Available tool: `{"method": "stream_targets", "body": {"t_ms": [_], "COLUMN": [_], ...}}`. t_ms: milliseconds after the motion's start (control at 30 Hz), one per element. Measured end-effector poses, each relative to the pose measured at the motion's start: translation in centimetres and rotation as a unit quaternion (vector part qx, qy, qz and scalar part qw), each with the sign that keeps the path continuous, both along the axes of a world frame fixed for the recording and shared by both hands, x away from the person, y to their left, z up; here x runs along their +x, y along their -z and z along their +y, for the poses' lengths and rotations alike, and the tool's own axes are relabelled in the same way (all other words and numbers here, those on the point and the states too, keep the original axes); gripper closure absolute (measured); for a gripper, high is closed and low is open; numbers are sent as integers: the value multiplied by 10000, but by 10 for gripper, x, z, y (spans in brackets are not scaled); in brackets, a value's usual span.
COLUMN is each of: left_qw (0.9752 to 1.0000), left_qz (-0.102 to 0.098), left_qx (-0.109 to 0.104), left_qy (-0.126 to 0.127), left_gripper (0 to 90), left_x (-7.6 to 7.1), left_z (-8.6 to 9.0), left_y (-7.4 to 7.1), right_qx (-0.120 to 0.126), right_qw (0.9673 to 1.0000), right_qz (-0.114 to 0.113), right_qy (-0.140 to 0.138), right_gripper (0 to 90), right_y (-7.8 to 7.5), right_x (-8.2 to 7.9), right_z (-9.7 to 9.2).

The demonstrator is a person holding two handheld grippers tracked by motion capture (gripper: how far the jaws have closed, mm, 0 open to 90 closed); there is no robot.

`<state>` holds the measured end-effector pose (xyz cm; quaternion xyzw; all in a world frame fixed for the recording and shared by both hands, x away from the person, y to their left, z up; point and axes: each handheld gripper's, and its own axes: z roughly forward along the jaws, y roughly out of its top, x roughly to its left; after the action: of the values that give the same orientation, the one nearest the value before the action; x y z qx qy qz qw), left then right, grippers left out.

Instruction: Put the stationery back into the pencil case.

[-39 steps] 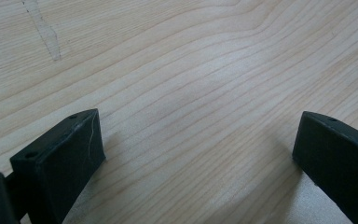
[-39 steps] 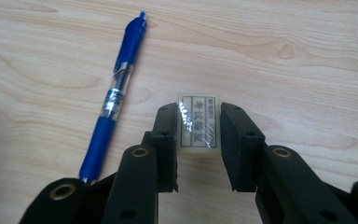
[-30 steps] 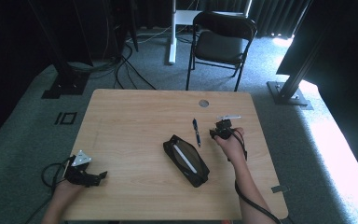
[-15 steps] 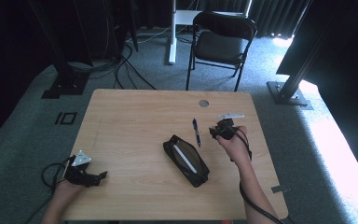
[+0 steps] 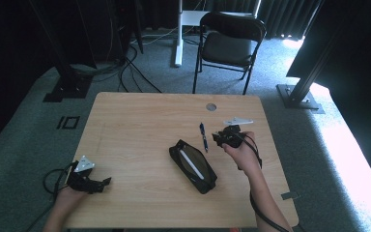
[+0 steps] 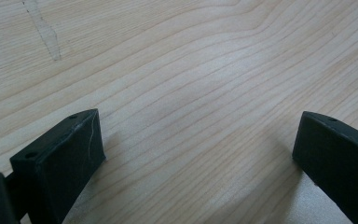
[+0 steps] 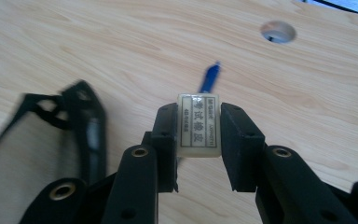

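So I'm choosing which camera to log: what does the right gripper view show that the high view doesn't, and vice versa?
Right gripper view alone: a printed eraser clamped between the right gripper's jaws. High view alone: the left gripper near the table's front left corner, the chair, the floor cables. Both: the blue pen, the open black case, the table's round hole.

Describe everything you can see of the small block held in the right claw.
The eraser is a small cream-white rectangular block, rubbery-looking, with dark printed characters in framed columns on its upper face. The right claw clamps it between its two black jaws, one on each long side, its printed face up. It sits in front of the blue pen, above the wooden table.
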<state>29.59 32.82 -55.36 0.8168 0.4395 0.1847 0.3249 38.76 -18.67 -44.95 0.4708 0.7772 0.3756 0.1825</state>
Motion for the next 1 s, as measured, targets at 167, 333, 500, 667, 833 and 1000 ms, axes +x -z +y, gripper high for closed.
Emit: {"method": "stream_targets", "body": {"t_ms": [167, 333, 500, 667, 833, 1000], "left_qw": [10000, 10000, 10000, 10000, 10000, 10000], "left_qz": [0, -2, -5, -9, -9, -9], "left_qx": [1, 0, -6, 0, -1, -1], "left_qy": [1, 1, -5, -1, -1, 0], "left_gripper": [21, 21, 21, 21, 21, 21], "left_x": [0, 0, 0, 0, 0, 0], "left_z": [0, 0, 0, 0, 0, 0], "left_y": [0, 0, 0, 0, 0, 0], "right_qx": [1, 31, 40, 20, 18, 21], "right_qw": [9997, 9989, 9977, 9960, 9941, 9920], "right_qz": [-120, -186, -239, -270, -312, -291], "right_qy": [-200, -423, -636, -855, -1039, -1226], "right_gripper": [683, 683, 683, 682, 682, 683], "right_y": [-10, -16, -19, -22, -24, -24], "right_x": [-8, -16, -23, -30, -35, -41], "right_z": [8, 18, 29, 41, 50, 59]}}
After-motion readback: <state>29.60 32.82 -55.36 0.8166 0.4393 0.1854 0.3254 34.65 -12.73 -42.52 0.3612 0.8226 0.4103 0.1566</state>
